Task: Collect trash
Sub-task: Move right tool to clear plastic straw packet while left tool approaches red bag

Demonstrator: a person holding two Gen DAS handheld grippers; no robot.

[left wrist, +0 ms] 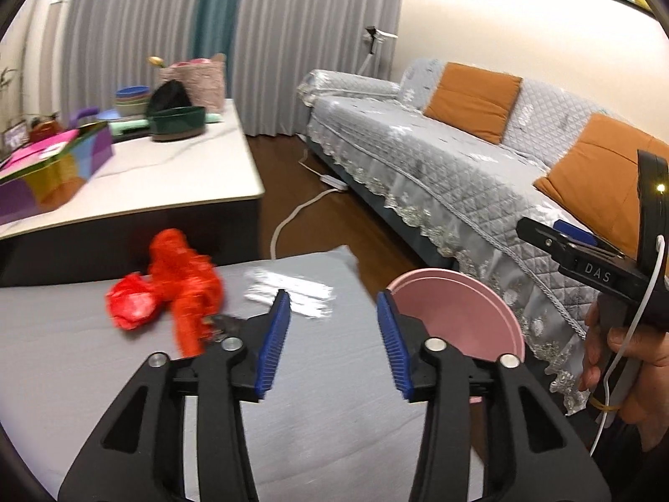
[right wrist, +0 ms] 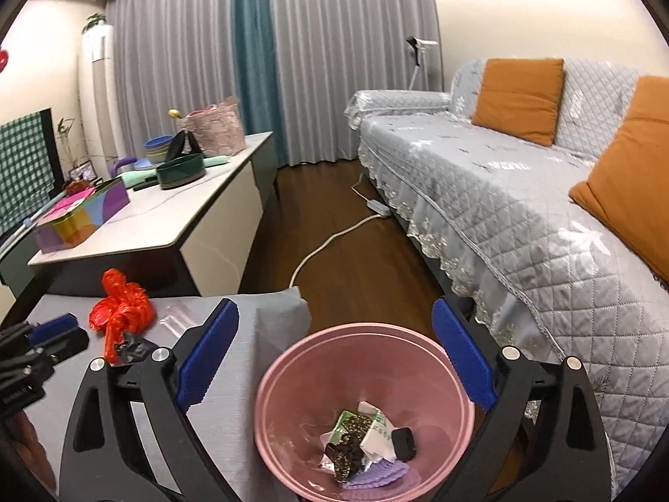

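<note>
Leftmost, the crumpled red plastic bag [left wrist: 167, 288] lies on the grey-covered surface [left wrist: 125, 376] — light, soft and crackly, best pinched at its bunched middle. A clear wrapper [left wrist: 288, 293] lies beside it. The left gripper [left wrist: 332, 330] hangs over the cloth, fingers wide apart and empty. The right gripper [right wrist: 334, 359] — equally spread, holding nothing — hovers above the pink bin [right wrist: 292, 376]; only its view shows wrappers [right wrist: 359, 443] already inside.
</note>
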